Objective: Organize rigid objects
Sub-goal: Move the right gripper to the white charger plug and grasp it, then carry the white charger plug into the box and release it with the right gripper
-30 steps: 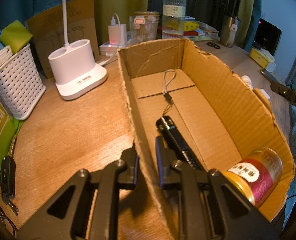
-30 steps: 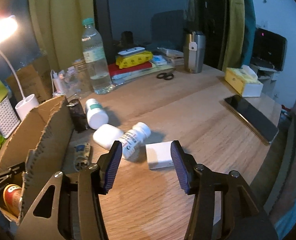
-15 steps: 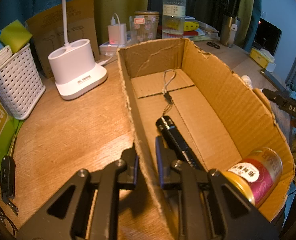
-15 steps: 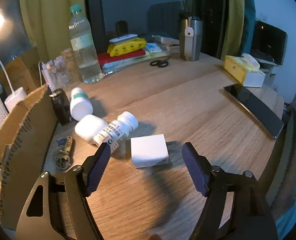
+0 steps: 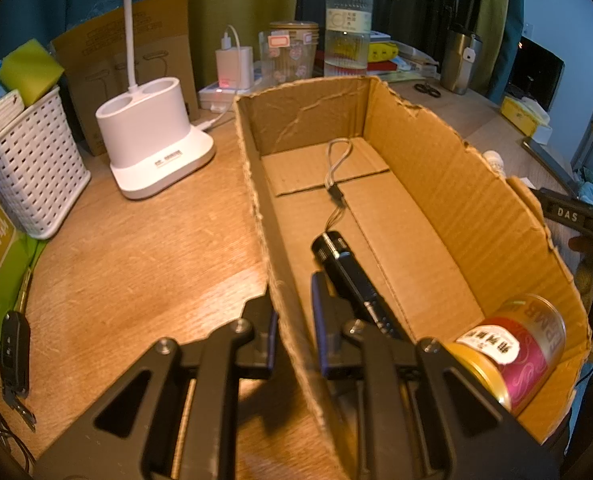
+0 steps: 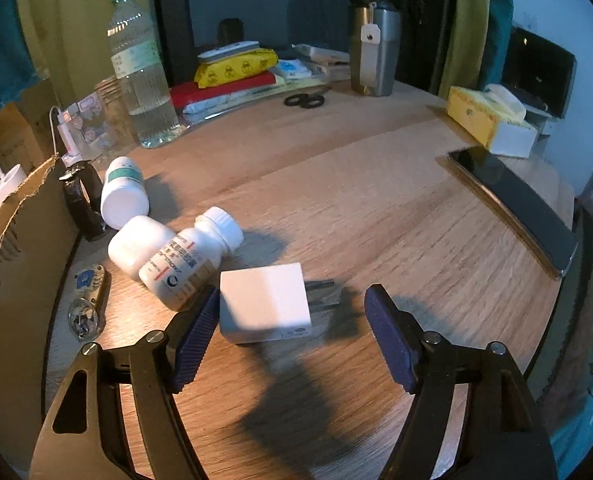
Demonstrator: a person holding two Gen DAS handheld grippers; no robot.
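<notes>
Pick-up step in hand. My left gripper (image 5: 294, 320) is clamped on the near wall of the cardboard box (image 5: 476, 208), one jaw inside, one outside, pinning it to the desk (image 5: 136, 264). Already inside: a black flashlight (image 5: 348, 276) and a red-and-gold can (image 5: 512, 344) at the box's 5 o'clock corner.

My right gripper (image 6: 292, 332) has just been opening; its jaws stand apart around the white plug adapter (image 6: 264, 306). It lies flat between them, prongs toward 3 o'clock, left jaw just beside it, right jaw apart.

Pill bottles (image 6: 192, 260) crowd its 10 o'clock side.

Next, I judge: settle lower, centre, close across the flat sides without nudging the bottle, then lift toward the box at 9 o'clock.
</notes>
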